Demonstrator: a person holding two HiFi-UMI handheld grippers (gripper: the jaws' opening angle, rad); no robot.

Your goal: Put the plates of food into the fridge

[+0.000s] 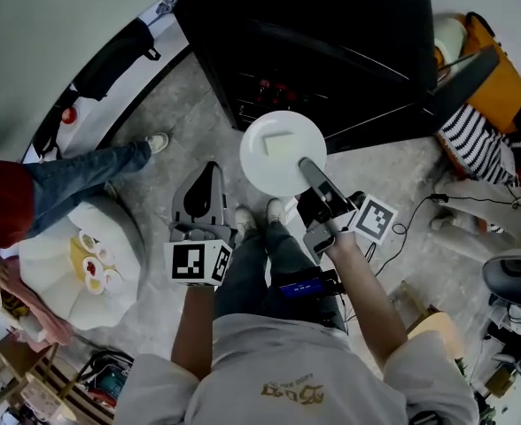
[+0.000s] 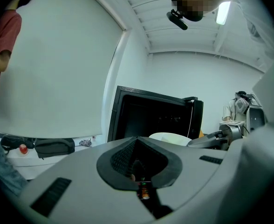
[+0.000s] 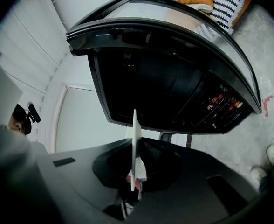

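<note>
Two-handed at the black fridge, standing on a grey floor: gripping a white plate by its near rim in the right claw, which is clamped shut on the edge. Holding the plate flat and outside the fridge, just in front of the dark open front. Carrying one pale yellow slab of food on the plate's far half. Catching the plate edge-on between the jaws in the right gripper view. Keeping the left claw closed and empty, pointing toward the fridge just left of the plate and not touching it. Showing red items on the racks inside the fridge, beyond the plate. Sharing the frame with a person in jeans standing well off to the left.
</note>
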